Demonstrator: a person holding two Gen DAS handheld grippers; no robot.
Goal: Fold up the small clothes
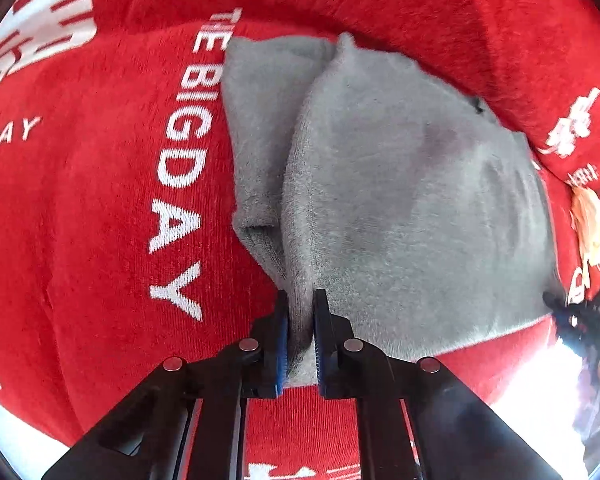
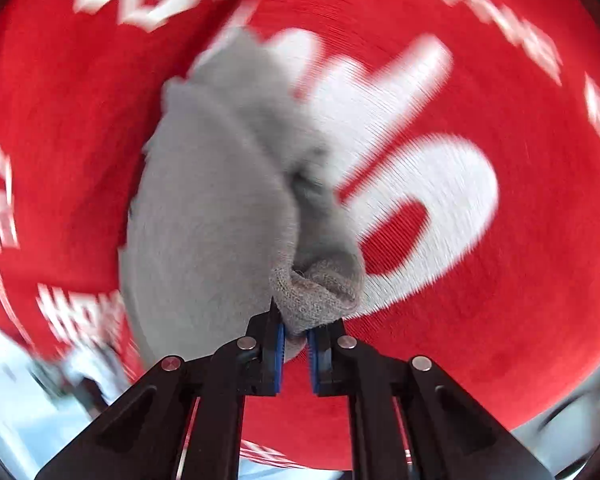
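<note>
Cloth underneath: red blanket with white lettering covers the whole work surface; "THE BIG DAY" runs beside the garment's left edge in the left wrist view.
Garment: small grey knitted garment, apparently folded or doubled, lying on the red blanket with one end lifted by the grippers.
Left gripper: left gripper has its blue pads pressed nearly together, pinching a bunched ridge of grey fabric at the garment's near edge.
Right gripper: right gripper is likewise nearly closed, nipping a ribbed hem or cuff at a near corner; this view is motion-blurred, so finer detail is unclear.
Other gripper seen: dark shape at the right edge of the left wrist view looks like the right gripper at the garment's far corner, though it is too small to be sure.
Handling: judged light, soft and limp; it will sag and crease wherever unsupported, and the fuzzy knit should grip the pads well, not slip.
Where to hold: edges and corners, ideally the thicker ribbed hem, with both holds on the same edge so the layer lifts evenly.
Long axis: in the left wrist view the garment stretches away from the left gripper toward the top of the picture, leaning slightly left.
Pointing: narrower end lies far from the grippers; broader body spreads right of the pinched edge.
</note>
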